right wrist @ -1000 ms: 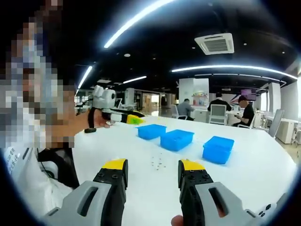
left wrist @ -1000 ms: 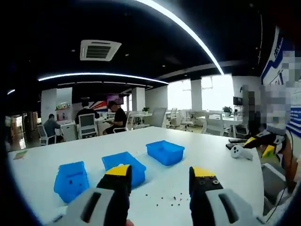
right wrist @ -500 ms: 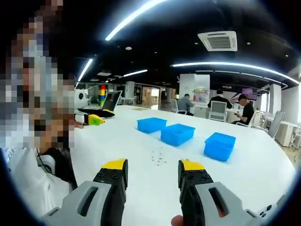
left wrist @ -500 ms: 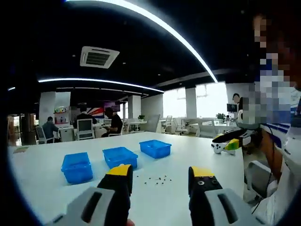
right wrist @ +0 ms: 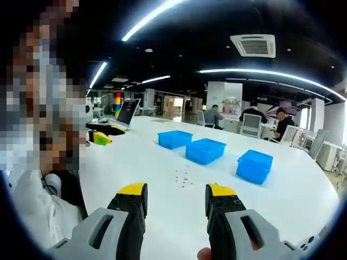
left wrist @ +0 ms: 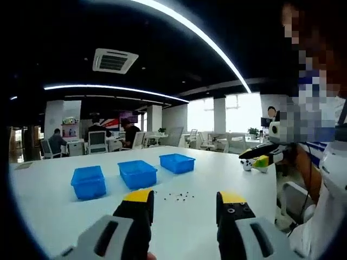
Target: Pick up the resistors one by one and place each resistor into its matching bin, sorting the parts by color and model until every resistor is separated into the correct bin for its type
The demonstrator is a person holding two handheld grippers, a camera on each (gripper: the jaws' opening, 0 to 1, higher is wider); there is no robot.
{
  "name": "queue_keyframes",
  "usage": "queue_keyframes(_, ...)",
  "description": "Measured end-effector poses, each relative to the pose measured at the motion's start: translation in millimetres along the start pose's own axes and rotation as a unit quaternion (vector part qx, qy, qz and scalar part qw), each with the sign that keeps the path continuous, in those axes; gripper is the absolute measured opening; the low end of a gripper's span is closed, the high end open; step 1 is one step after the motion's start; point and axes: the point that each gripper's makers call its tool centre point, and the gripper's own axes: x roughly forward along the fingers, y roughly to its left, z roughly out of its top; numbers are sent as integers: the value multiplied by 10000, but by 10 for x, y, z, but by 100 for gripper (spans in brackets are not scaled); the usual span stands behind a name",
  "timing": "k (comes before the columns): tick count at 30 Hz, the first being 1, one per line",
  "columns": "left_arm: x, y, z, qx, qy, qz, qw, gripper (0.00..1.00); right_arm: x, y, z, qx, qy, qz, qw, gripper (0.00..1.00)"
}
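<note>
Left gripper (left wrist: 184,203) held above the white worktop (left wrist: 49,195), jaws apart, nothing between them. Resistors (left wrist: 180,195) lie as a loose scatter of tiny dark specks on the worktop, at 12 o'clock just past the jaw tips. Beyond them a row of three blue bins: left bin (left wrist: 89,182) at 10 o'clock, middle bin (left wrist: 137,173) at 11, far bin (left wrist: 177,162) at 12. Bins stand apart from each other and apart from the resistors. Too small to tell resistor colours or whether any bin holds parts. At 2 o'clock in the left gripper view, the right gripper (left wrist: 261,161) shows with yellow-green tip, held at the worktop edge by a person.

Right gripper view: right gripper (right wrist: 176,201) jaws also spread, empty, above the worktop (right wrist: 303,200). Resistors (right wrist: 184,179) at 12 o'clock ahead of the tips. Three bins behind them: one (right wrist: 175,138) at 12, one (right wrist: 205,150) at 1, one (right wrist: 254,166) at 2 o'clock. Left gripper (right wrist: 103,136) appears at 10 o'clock near the worktop edge. A laptop (right wrist: 126,112) sits further back at 11 o'clock. People sit at desks (right wrist: 246,123) in the background.
</note>
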Motion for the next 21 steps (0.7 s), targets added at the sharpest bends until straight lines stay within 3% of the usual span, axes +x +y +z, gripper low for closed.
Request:
queue_keyframes(6,-19,-69,32,-184,14,-173,9997,47,60,-32,23,-31,37,-30,10000,44)
queue_keyframes(10,-44,-91,31,-227,23,-264,9994,46,123,-165,-39,-367,515,-82,9980,44)
queue_keyframes(14,-69,-55,11,-204,60,-256,9994,45,270,-259,-30,-608,974,270,9930,44)
queue_keyframes(18,-95,-35,13,-193,56,-248,9995,44,465,-374,-10,-1139,1437,573,9814,44)
queue_keyframes(21,-116,-31,35,-180,29,-237,9996,44,597,-400,-30,-1733,1801,899,9641,43)
